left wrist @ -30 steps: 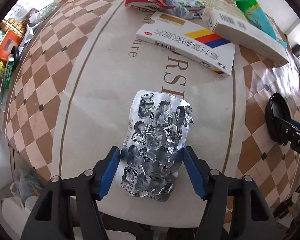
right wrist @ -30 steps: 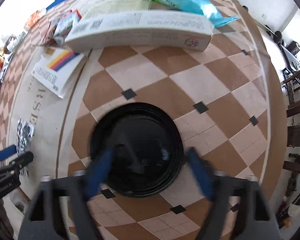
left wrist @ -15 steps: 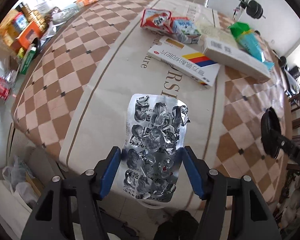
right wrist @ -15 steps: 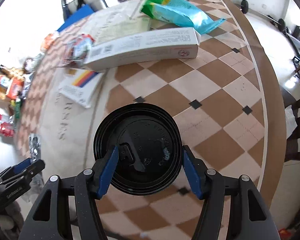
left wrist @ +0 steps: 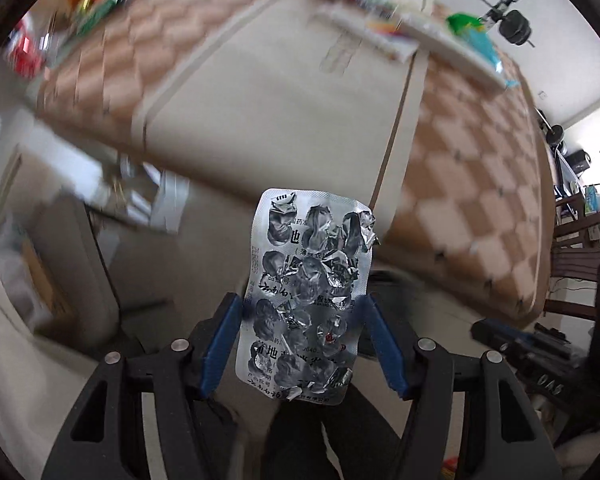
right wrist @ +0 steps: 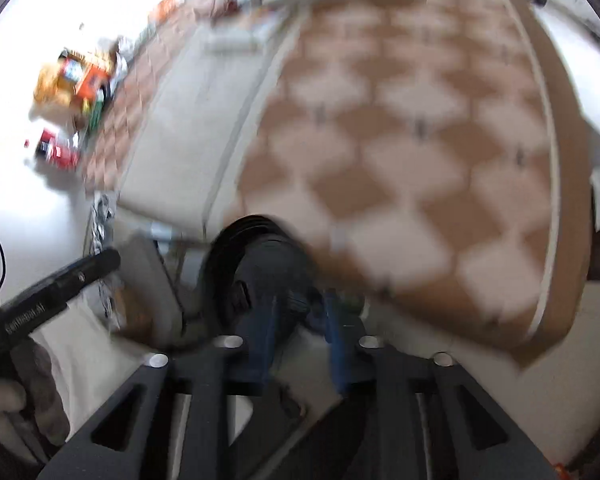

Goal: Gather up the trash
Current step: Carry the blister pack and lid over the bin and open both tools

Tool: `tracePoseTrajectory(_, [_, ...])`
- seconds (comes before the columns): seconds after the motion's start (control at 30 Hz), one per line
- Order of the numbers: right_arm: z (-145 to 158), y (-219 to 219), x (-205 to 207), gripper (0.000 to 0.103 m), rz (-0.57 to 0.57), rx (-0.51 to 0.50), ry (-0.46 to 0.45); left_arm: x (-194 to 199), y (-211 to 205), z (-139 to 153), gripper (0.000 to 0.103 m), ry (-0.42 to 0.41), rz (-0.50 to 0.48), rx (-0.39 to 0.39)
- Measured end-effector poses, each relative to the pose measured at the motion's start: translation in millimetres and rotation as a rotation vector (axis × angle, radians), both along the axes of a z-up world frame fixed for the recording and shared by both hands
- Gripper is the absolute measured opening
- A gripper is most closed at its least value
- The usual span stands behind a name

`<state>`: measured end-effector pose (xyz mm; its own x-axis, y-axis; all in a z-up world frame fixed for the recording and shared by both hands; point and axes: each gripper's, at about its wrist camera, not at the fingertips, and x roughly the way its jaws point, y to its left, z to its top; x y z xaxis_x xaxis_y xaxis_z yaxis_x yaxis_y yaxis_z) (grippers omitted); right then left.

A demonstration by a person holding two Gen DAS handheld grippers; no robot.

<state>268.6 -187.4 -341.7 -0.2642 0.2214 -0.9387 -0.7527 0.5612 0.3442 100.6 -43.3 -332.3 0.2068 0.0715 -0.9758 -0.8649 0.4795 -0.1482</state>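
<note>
My left gripper (left wrist: 302, 336) is shut on a used silver blister pack (left wrist: 308, 292) and holds it in the air, off the near edge of the checkered table (left wrist: 284, 92). My right gripper (right wrist: 300, 316) is shut on a black cup lid (right wrist: 256, 264), now tilted edge-on, also off the table's near edge. The left gripper with the blister pack shows at the left of the right wrist view (right wrist: 56, 280). Both views are blurred by motion.
Boxes and wrappers (left wrist: 384, 24) and a green-blue bag (left wrist: 472, 32) lie at the table's far side. Snack packets and cans (right wrist: 72, 92) lie along its left edge. Cluttered floor, a white bag (right wrist: 76, 352) and dark chairs (left wrist: 580, 256) lie below and beside the table.
Both grippers have lifted their items and pulled back off the table's near edge. The black lid has tilted from flat to edge-on and the right jaws have closed narrower.
</note>
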Motion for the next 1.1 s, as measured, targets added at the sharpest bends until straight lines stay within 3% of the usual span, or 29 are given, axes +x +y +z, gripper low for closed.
tracePoseTrajectory(0.13, [-54.1, -32.4, -35.5, 0.024, 0.048, -0.081, 0.039, -19.3, -18.0, -66.4, 0.06, 0.03, 0.026, -0.07])
tracePoseTrajectory(0.23, [-100.5, -51.7, -51.5, 0.024, 0.054, -0.137, 0.049, -23.3, -17.7, -145.3, 0.06, 0.027, 0.058, -0.157])
tracePoseTrajectory(0.4, [-217.0, -66.6, -70.8, 0.024, 0.055, -0.245, -0.008, -18.9, -4.1, -287.2, 0.06, 0.054, 0.106, -0.311])
tracePoseTrajectory(0.5, [-288.0, -58.9, -75.7, 0.025, 0.049, -0.306, -0.039, -10.5, -2.0, -345.2, 0.061, 0.062, 0.091, -0.395])
tracePoseTrajectory(0.53, [-305.5, -53.9, -73.7, 0.026, 0.044, -0.317, -0.037, -7.6, -2.0, -359.0, 0.062, 0.076, 0.078, -0.398])
tracePoseTrajectory(0.57, [-318.8, -49.3, -75.0, 0.037, 0.054, -0.334, -0.045, -5.8, -2.4, -368.7, 0.064, 0.089, 0.063, -0.395])
tracePoseTrajectory(0.6, [-333.7, -43.4, -76.8, 0.053, 0.066, -0.353, -0.062, -4.8, -4.1, -376.5, 0.075, 0.115, 0.054, -0.384])
tracePoseTrajectory(0.63, [-340.7, -39.9, -75.5, 0.058, 0.065, -0.353, -0.07, -5.4, -5.0, -382.3, 0.09, 0.128, 0.05, -0.379])
tracePoseTrajectory(0.67, [-350.0, -37.8, -75.8, 0.064, 0.076, -0.358, -0.088, -6.8, -5.2, -384.6, 0.093, 0.133, 0.051, -0.376])
tracePoseTrajectory(0.8, [-368.4, -17.3, -83.4, 0.083, 0.136, -0.373, -0.155, -26.5, -5.1, -379.5, 0.094, 0.176, 0.087, -0.34])
tracePoseTrajectory(0.87, [-366.8, -10.8, -85.5, 0.102, 0.156, -0.384, -0.184, -35.8, -5.5, -368.8, 0.094, 0.195, 0.097, -0.313])
tracePoseTrajectory(1.1, [-321.7, -0.3, -91.6, 0.103, 0.17, -0.366, -0.198, -64.5, -7.5, -299.3, 0.094, 0.25, 0.118, -0.206])
